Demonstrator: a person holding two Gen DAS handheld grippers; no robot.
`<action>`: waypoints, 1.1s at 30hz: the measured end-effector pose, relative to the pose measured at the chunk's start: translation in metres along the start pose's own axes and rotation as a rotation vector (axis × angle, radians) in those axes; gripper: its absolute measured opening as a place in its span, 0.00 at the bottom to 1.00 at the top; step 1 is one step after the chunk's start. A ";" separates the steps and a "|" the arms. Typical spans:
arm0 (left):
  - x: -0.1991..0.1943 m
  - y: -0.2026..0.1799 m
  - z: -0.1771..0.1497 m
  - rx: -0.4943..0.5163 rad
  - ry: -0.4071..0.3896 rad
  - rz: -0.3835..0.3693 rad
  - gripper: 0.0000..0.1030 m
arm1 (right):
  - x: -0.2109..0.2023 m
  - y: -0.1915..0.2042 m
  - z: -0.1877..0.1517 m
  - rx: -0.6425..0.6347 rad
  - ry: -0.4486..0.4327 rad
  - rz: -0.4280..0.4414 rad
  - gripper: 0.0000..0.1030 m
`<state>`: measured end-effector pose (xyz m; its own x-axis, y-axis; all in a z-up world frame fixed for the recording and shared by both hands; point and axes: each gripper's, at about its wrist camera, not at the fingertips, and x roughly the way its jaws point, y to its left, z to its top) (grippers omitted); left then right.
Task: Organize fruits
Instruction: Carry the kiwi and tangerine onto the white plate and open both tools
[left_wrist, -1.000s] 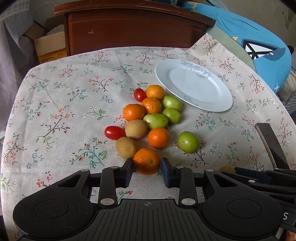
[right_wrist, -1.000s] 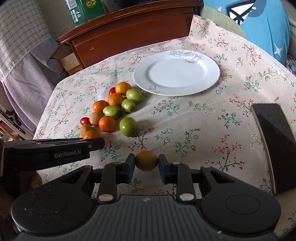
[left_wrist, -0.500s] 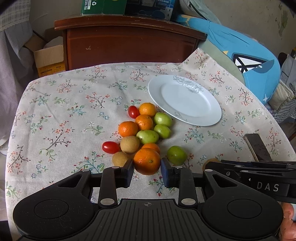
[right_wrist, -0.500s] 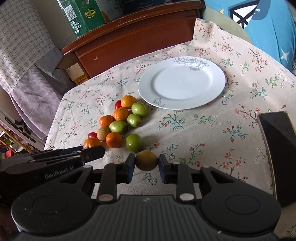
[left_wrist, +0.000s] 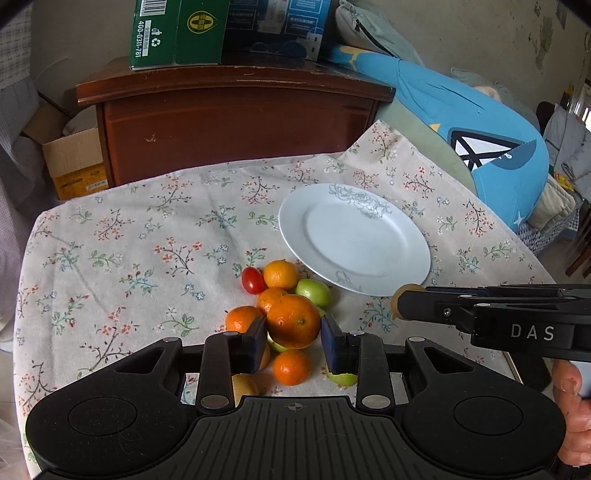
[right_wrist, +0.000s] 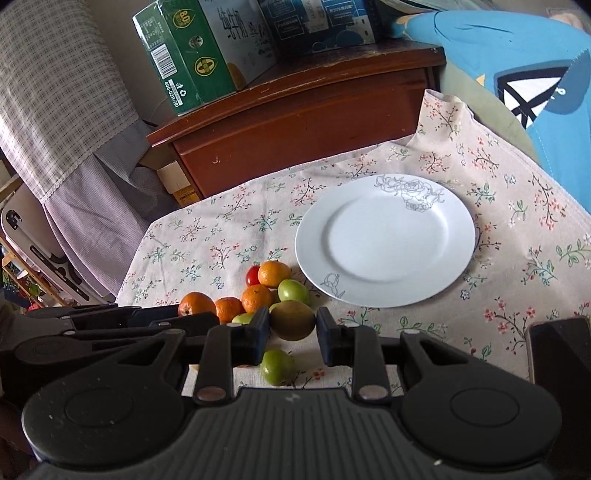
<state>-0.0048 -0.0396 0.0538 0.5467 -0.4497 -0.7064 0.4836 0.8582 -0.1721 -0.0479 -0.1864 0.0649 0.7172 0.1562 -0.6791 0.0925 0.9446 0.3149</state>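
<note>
Left hand-held gripper (left_wrist: 293, 338): clamped on an orange (left_wrist: 293, 321), raised above the fruit pile (left_wrist: 273, 291). Right hand-held gripper (right_wrist: 292, 334): clamped on a brownish-green fruit (right_wrist: 292, 319). Plate (right_wrist: 384, 291): ahead, right.

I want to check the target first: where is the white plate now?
In both wrist views the white plate lies on the flowered tablecloth, empty, ahead and to the right of the fruit pile; its near rim is close to a green fruit.
</note>
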 end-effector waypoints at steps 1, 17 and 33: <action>0.001 0.000 0.003 -0.002 0.001 -0.006 0.28 | 0.002 -0.001 0.002 -0.003 0.000 -0.004 0.26; 0.050 -0.006 0.047 0.054 -0.010 -0.090 0.28 | 0.032 -0.037 0.038 0.075 -0.021 -0.054 0.26; 0.101 -0.019 0.057 0.053 0.034 -0.113 0.28 | 0.065 -0.064 0.047 0.159 0.017 -0.120 0.26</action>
<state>0.0806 -0.1151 0.0251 0.4630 -0.5335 -0.7078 0.5767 0.7878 -0.2166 0.0254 -0.2508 0.0321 0.6832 0.0517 -0.7284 0.2854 0.8993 0.3314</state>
